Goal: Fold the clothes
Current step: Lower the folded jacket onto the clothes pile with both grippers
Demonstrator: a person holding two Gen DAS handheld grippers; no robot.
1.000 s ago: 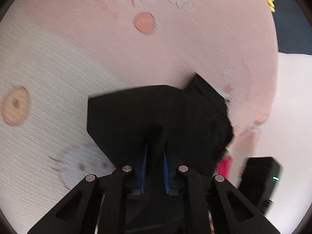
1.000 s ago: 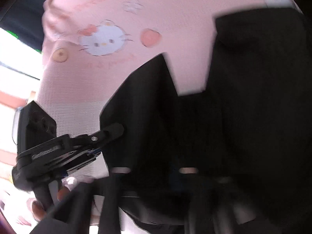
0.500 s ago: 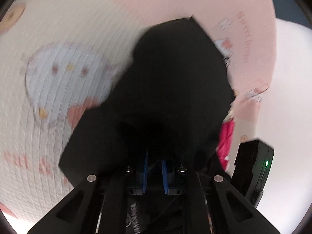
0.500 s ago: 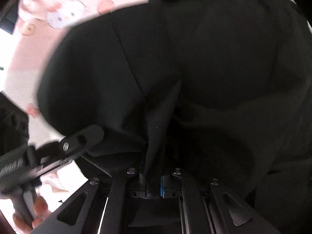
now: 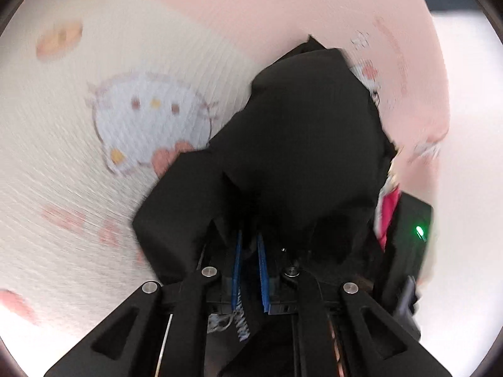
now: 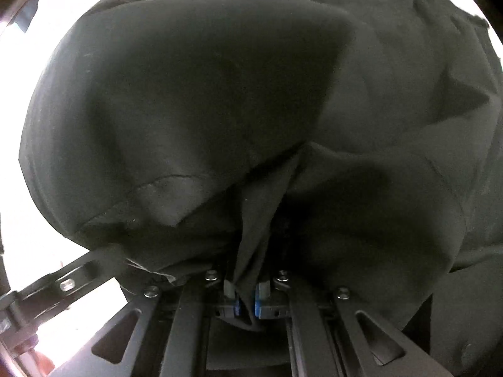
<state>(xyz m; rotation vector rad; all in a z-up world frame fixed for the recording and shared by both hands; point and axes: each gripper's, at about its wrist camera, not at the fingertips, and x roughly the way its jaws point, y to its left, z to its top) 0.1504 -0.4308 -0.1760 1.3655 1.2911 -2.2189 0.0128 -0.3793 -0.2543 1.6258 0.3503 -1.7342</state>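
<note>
**Cartoon bedding under it all**

A pink and cream quilted bedspread (image 5: 103, 47) fills the background, printed with a white cartoon cat face (image 5: 147, 122), round peach blobs and blurred pink lettering. At the right edge sits a black device with a small green light (image 5: 419, 231), a strip of red fabric (image 5: 388, 210) just beside it.

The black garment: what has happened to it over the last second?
The black garment has been lifted and drawn toward the cameras: it now fills the right wrist view, hiding the pink cartoon blanket seen there before. Unchanged: the left gripper and right gripper stay shut on its fabric.
</note>
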